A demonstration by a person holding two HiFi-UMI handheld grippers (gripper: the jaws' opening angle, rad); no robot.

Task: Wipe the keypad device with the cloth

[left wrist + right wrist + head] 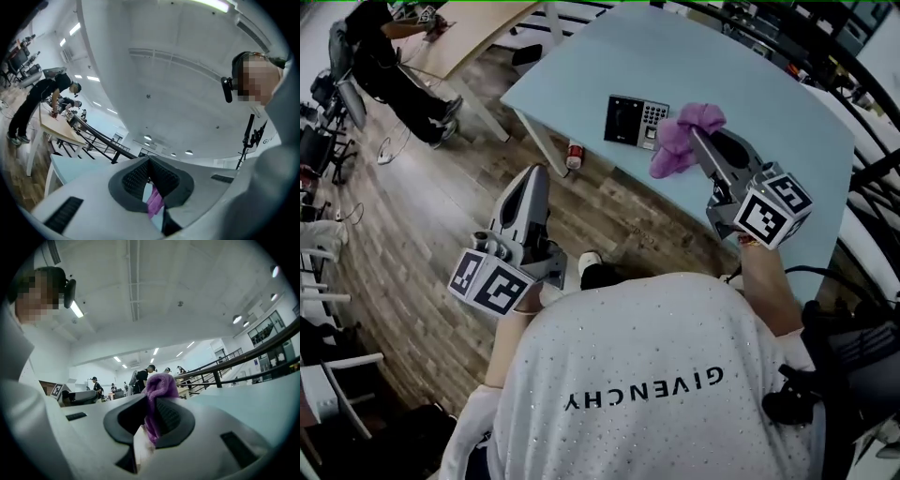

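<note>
Keypad device (635, 122) flat on table (750, 84), well ahead-right of my left gripper (535, 174), jaws pressed together, empty | likely stiff, smooth, light enough to slide, so wipe gently | cloth (682, 139) soft, limp, bunched in my right gripper (701, 141), just right of device | contact unclear, keys unreadable

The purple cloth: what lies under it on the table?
The cloth, clamped in the right tool, hangs over the blue table, beside the keypad device. The patch of table beneath it is covered, so contact cannot be judged.
</note>
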